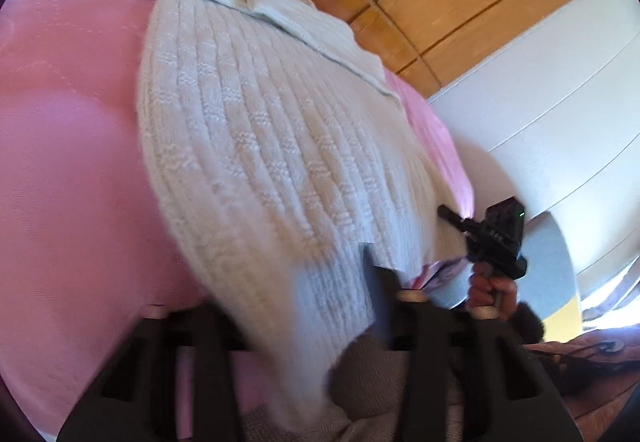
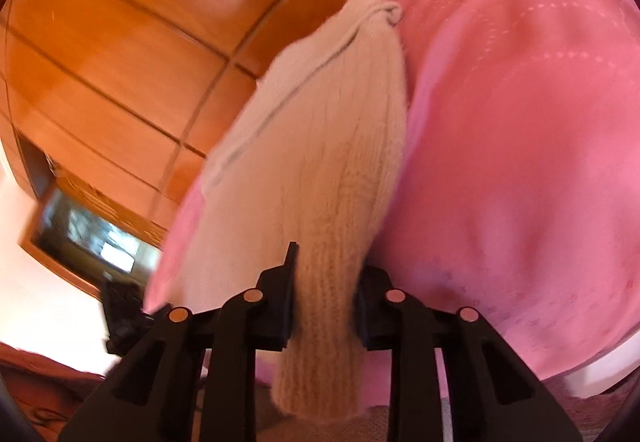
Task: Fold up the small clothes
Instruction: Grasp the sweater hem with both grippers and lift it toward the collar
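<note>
Right gripper (image 2: 325, 306) — its two black fingers are pinched on a bunched fold of the white ribbed knit sweater (image 2: 320, 170), whose loose end hangs down between and below them. Ahead of these fingers the sweater runs in a narrow band over the pink bedspread (image 2: 520, 146), ending at a rolled collar; the wooden wardrobe (image 2: 120, 42) rises beyond it to the left.

Left gripper (image 1: 320, 282) — one finger (image 1: 370, 262) shows against the sweater's (image 1: 256, 146) near hem, the other hidden beneath the knit, the cloth passing between them. Beyond, the sweater spreads flat across the bedspread (image 1: 64, 162). To the right of the fingers the right gripper (image 1: 450, 218) meets the same hem, held by a hand (image 1: 490, 292).
</note>
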The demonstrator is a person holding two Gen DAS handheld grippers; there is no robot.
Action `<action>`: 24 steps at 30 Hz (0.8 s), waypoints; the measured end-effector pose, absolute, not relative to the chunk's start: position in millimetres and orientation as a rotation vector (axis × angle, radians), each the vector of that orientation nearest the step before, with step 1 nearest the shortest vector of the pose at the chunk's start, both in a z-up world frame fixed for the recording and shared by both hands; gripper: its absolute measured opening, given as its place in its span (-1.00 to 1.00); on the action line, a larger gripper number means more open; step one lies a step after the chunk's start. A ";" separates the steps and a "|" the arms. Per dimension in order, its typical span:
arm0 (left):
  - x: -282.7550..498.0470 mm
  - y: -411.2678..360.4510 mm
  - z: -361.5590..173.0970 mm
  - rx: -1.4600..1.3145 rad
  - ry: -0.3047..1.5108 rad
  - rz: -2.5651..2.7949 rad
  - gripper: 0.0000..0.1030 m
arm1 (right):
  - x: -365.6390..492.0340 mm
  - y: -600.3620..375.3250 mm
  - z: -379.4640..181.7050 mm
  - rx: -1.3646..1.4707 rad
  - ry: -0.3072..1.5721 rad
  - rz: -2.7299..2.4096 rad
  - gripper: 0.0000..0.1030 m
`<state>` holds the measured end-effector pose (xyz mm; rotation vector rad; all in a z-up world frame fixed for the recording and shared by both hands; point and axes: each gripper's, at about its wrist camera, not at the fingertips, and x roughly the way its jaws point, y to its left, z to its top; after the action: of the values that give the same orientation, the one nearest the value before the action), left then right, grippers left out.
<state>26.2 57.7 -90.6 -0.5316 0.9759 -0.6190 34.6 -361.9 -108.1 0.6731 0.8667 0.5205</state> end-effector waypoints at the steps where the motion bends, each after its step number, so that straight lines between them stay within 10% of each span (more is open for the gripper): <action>1: 28.4 55.9 -90.3 -0.506 0.986 -0.584 -0.87 | 34.7 -360.6 -107.5 0.676 0.862 0.525 -0.71; 24: -63.0 119.0 38.4 -0.698 0.703 -0.971 -0.90 | -66.9 -402.2 -24.2 0.860 0.409 1.011 -0.77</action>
<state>-63.0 119.0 38.4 -0.6982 0.7027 -0.9705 -66.9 -402.2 -24.2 0.8602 0.4092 1.0113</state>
